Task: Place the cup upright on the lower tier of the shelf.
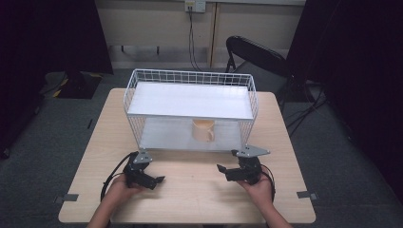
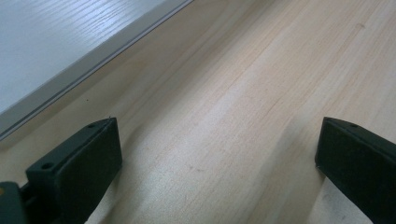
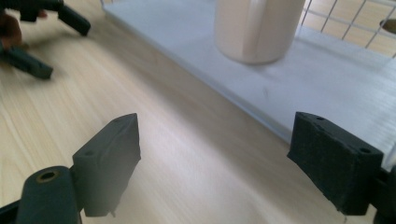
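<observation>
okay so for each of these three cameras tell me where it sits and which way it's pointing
High view: above the person's side, looking forward and down on the table and wire rack with a mug; both hands and grippers show, left gripper, right gripper.
Left gripper view: on the left gripper, looking across the tabletop at the rack's lower shelf; open jaws show.
Right gripper view: on the right gripper, facing the mug; open jaws show.
Shared: high and right gripper views both show the mug and left gripper.

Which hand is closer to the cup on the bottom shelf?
Right. The right gripper sits nearer the cup, open and empty. The left gripper is farther off.
</observation>
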Demonstrator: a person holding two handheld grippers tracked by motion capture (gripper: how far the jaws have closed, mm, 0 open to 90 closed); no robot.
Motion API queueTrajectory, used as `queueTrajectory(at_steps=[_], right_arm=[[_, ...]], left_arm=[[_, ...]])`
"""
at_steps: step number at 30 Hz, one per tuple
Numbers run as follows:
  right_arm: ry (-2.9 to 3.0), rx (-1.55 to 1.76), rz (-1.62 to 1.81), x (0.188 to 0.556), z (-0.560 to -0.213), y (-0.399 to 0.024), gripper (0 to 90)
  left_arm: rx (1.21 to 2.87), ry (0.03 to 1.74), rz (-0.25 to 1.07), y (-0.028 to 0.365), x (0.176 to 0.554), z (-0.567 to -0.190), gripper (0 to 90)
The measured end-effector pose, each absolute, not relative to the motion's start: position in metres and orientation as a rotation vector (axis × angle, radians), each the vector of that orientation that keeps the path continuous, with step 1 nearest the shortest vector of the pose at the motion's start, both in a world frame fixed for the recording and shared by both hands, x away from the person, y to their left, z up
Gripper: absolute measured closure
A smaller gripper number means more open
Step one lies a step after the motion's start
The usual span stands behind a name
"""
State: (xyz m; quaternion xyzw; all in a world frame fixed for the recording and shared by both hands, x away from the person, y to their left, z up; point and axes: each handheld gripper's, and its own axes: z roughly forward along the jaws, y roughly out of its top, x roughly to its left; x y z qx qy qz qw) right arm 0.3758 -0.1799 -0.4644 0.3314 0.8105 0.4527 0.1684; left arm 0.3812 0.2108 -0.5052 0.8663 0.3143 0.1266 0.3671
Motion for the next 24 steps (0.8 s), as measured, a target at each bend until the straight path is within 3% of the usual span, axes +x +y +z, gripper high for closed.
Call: queueTrajectory(at_steps=[24], right_arm=[[2.403, 0.905, 1.151, 0.349, -0.495, -0.212, 15.0]], left_arm=[[2.226, 0.807, 0.326, 0.211, 0.381, -0.505, 0.0]])
